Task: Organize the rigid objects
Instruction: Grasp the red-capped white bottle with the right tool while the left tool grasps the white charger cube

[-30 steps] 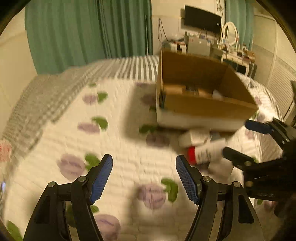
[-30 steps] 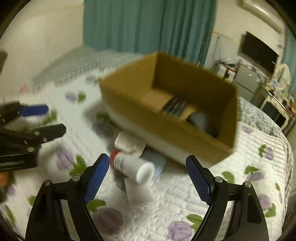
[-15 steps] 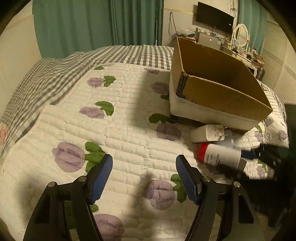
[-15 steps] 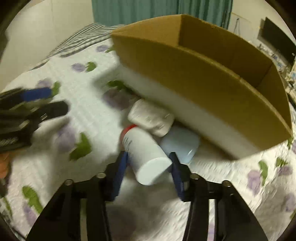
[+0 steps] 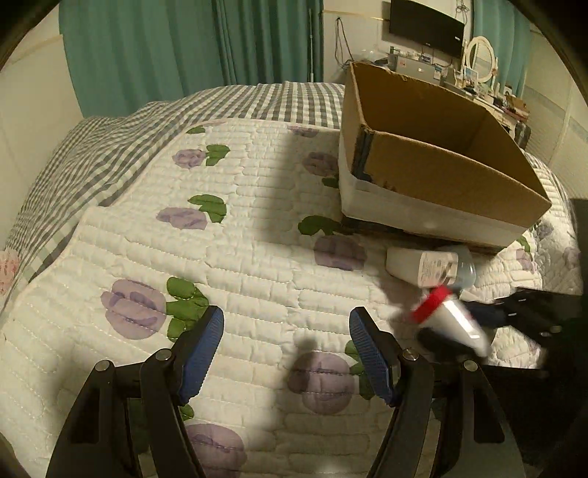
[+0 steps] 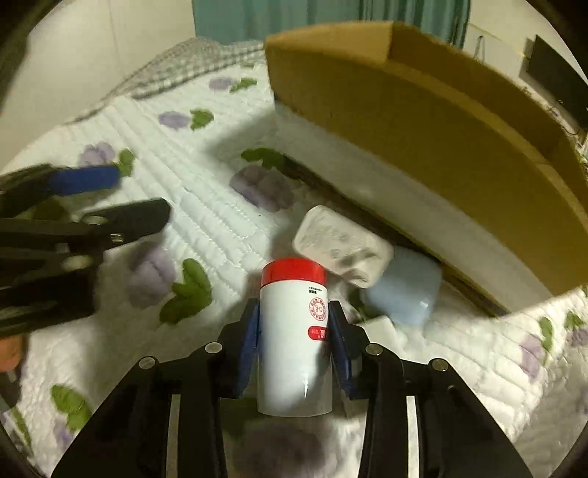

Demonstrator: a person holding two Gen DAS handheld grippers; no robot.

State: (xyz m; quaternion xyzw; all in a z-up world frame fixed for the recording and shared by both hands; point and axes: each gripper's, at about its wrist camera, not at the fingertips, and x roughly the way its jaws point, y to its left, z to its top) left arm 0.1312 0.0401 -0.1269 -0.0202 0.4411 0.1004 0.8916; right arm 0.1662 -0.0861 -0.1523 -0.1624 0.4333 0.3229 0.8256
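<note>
Right gripper (image 6: 294, 323) clamps the red-capped bottle (image 6: 294, 331) off the quilt (image 6: 205, 206); left gripper (image 5: 286, 353) gapes empty; white and blue containers wait at 2 o'clock below the box (image 6: 422, 121).

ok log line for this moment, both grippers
right gripper: shut on red-capped white bottle | left gripper: open, empty, above quilt | cardboard box: bottle not yet in

Teal curtains (image 5: 191, 47), quilted bed (image 5: 239, 220), wall TV (image 5: 426, 22).
</note>
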